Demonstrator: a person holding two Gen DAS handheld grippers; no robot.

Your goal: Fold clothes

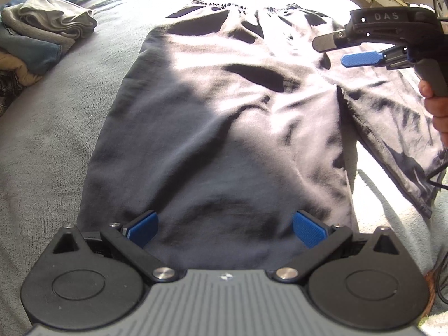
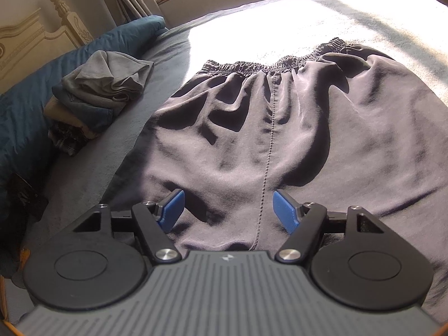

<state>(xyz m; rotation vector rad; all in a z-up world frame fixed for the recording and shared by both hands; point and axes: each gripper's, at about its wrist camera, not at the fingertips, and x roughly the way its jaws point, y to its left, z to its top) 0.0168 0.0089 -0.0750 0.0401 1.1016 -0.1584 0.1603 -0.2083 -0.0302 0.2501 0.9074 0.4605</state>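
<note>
Dark shorts point(image 2: 280, 128) are spread under both wide-open, empty grippers, left point(image 1: 225, 231) and right point(image 2: 228, 210). Only one layer may be pinched, seemingly slippery, so the fold could skew.

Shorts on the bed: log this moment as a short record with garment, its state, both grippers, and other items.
garment: dark shorts, elastic waistband at the far end
state: spread flat on the bed, wrinkled, not yet folded
left gripper: open, over the near leg hem, nothing between its pads
right gripper: open, over the centre seam, holding nothing
other items: pile of clothes to the left, against a blue pillow
</note>
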